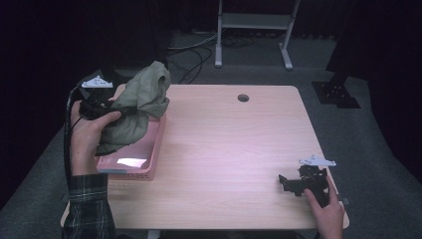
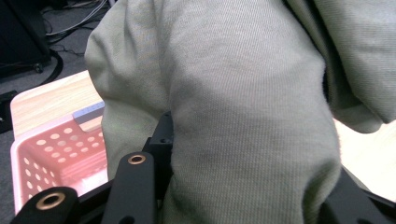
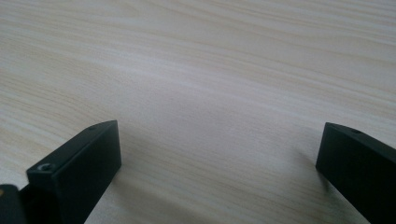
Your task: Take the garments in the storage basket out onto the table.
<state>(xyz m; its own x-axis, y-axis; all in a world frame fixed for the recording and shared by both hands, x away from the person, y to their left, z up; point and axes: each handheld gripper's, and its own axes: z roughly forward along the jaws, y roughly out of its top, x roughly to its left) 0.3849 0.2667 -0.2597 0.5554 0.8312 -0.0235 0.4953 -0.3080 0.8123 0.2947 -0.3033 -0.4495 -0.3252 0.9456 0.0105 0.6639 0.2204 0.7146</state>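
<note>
From the high view, the left gripper [image 1: 117, 110] is pinching a green cloth [image 1: 142, 102] and holding it up over a pink basket [image 1: 152, 159] on the wooden table [image 1: 234, 144]. The right gripper [image 1: 286, 181] is sitting low by the table's near right corner. The room around is looking dark.

In the left gripper view, the cloth [image 2: 243, 107] is bunching between the jaws above the basket [image 2: 51, 149].

In the right gripper view, the jaws are standing wide apart, holding nothing, over the bare table [image 3: 210, 93].

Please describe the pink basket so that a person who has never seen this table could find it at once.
Look at the wooden table, then at its left edge. There sits the pink basket, low, rectangular, with rows of round holes. The left gripper holds an olive-green cloth over it; nothing else on the table is pink.
</note>
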